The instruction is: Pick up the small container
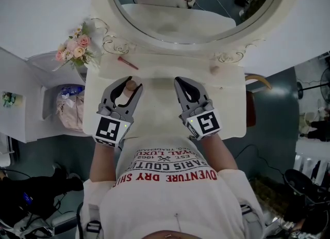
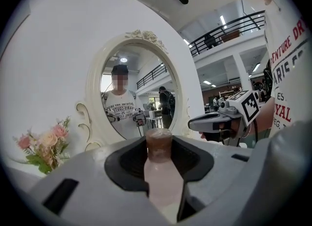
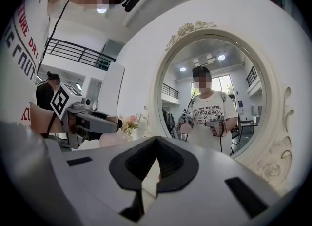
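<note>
The small container (image 1: pixel 129 88) is a pale pink bottle with a brown cap (image 2: pixel 159 142). It is lifted above the white vanity table (image 1: pixel 229 104), and my left gripper (image 1: pixel 131 85) is shut on its body, cap pointing forward past the fingertips. In the left gripper view the bottle (image 2: pixel 163 181) fills the gap between the dark pads. My right gripper (image 1: pixel 181 82) hovers beside it on the right, its jaws shut with nothing between them. In the right gripper view its tips (image 3: pixel 156 141) meet, and the left gripper (image 3: pixel 90 121) shows off to the left.
An oval mirror (image 1: pixel 196 5) in an ornate white frame stands at the table's back. A pink flower bouquet (image 1: pixel 76 48) sits at the back left, with a red stick (image 1: pixel 128 63) near it and a small knob-like item (image 1: pixel 215 69) at the back right. A shelf with a bag (image 1: pixel 69 108) lies to the left.
</note>
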`<move>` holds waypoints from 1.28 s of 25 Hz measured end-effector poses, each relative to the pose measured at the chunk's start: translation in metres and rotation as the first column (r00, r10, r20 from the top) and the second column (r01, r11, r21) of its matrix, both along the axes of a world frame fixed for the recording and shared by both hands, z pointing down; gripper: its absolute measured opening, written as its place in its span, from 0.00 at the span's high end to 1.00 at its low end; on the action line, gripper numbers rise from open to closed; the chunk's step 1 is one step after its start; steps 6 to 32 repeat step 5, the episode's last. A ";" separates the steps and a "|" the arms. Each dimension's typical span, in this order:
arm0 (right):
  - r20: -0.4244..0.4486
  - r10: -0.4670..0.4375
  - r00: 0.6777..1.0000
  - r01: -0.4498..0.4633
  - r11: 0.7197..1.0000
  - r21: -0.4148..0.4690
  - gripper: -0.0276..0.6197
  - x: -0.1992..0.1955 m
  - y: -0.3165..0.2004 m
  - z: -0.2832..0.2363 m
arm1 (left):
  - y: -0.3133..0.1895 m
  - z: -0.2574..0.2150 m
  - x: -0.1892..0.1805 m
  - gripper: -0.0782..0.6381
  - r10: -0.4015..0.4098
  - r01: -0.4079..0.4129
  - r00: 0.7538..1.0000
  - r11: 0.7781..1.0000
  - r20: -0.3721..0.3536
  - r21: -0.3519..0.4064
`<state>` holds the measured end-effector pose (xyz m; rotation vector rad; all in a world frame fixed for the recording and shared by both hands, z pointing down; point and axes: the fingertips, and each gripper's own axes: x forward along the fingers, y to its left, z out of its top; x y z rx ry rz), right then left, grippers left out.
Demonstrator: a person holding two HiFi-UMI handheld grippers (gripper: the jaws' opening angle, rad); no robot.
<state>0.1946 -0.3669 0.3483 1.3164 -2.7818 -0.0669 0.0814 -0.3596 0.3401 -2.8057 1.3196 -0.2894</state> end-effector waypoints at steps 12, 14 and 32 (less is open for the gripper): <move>0.004 0.010 1.000 -0.010 1.000 0.003 0.96 0.001 -0.001 0.000 | -0.001 0.002 -0.001 0.68 0.006 -0.006 1.000 1.000 -0.008 -0.002; 0.004 0.010 1.000 -0.010 1.000 0.003 0.96 0.001 -0.001 0.000 | -0.001 0.002 -0.001 0.68 0.006 -0.006 1.000 1.000 -0.008 -0.002; 0.004 0.010 1.000 -0.010 1.000 0.003 0.96 0.001 -0.001 0.000 | -0.001 0.002 -0.001 0.68 0.006 -0.006 1.000 1.000 -0.008 -0.002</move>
